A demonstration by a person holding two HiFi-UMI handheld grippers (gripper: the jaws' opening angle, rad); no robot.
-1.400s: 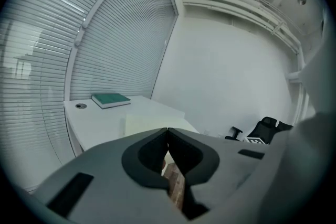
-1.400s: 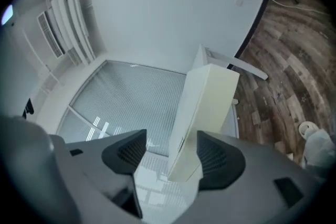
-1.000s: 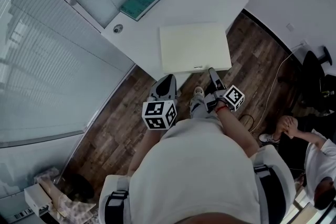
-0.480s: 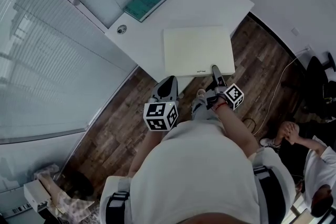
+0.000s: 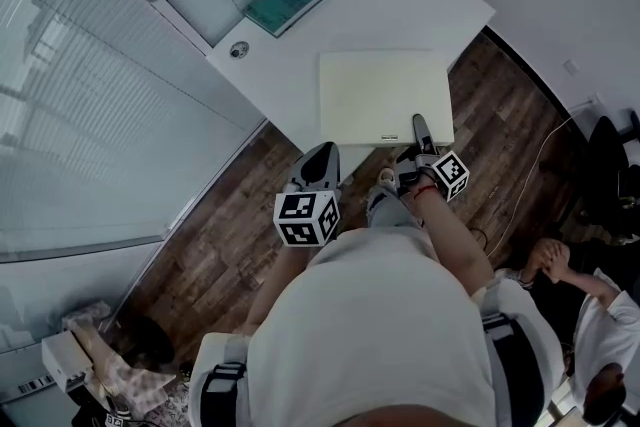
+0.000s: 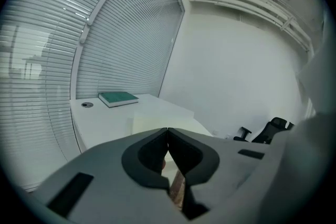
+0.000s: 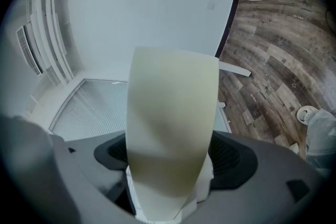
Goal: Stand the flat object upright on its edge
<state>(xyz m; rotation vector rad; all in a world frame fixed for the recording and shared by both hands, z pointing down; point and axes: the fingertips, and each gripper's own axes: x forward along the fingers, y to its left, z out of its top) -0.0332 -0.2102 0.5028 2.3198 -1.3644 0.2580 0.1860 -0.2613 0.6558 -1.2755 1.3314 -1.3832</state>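
We see the cream rectangular flat object [image 5: 385, 95] with a smooth, matt cover like card; the right gripper view shows its white paper page edges [image 7: 134, 193]. The white curved table top [image 5: 390, 0] looks smooth and faintly satin. The teal hardback book [image 5: 288, 0] has a matt cover. The brown plank floor [image 5: 215, 245] is grained wood with a slight sheen.

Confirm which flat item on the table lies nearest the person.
The large cream slab, at the near edge; the smaller green book lies at the far corner.
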